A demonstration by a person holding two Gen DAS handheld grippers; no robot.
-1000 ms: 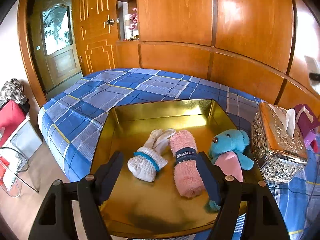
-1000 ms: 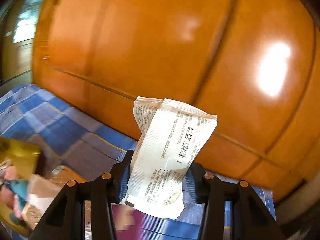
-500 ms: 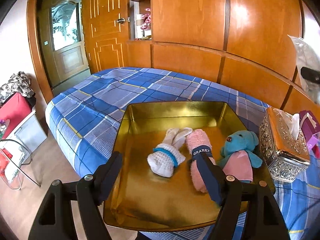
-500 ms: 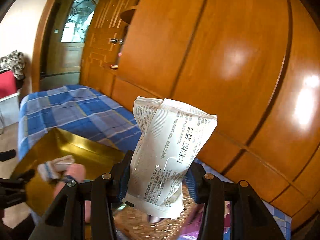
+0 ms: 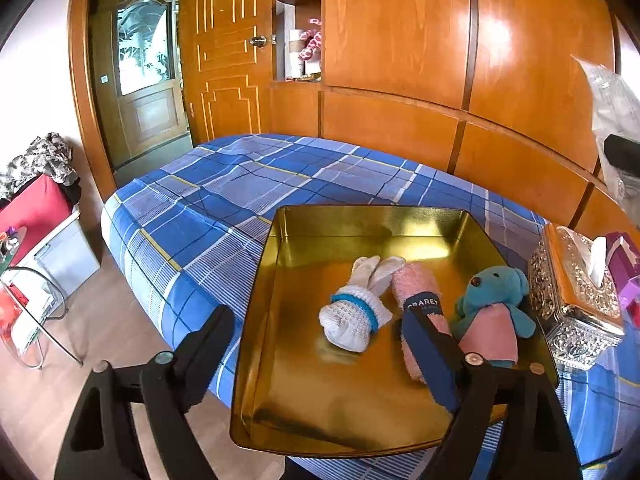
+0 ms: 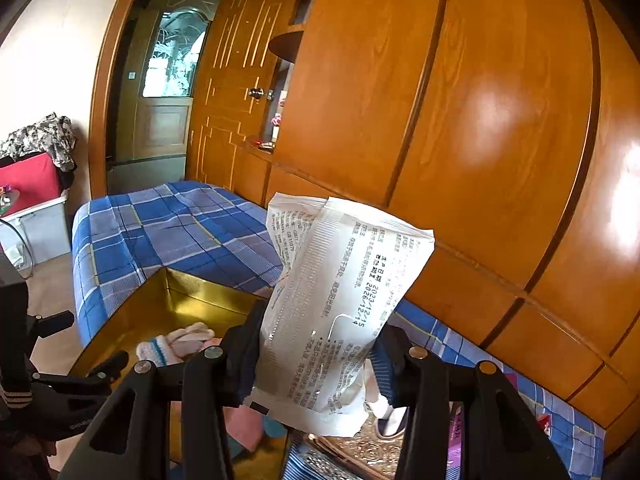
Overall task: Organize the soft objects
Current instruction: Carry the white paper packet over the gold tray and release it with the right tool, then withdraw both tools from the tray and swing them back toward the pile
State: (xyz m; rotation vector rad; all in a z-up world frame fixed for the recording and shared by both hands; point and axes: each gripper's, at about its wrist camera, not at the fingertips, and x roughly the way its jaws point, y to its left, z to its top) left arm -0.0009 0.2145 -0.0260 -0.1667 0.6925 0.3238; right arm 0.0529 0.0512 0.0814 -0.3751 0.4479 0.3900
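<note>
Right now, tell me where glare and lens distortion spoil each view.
Left wrist view: fisheye bows the wood panels; bright glare on the upper right panel, and the gold tray mirrors light on its floor. Right wrist view: glare blotches on the panels at right; the white packet stays sharp and readable.

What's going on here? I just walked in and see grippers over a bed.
A person is tidying soft things into a gold tray on the bed. White socks, a pink rolled sock and a blue teddy already lie in it. The right gripper holds a white packet; the left gripper has just been opening, empty.
</note>
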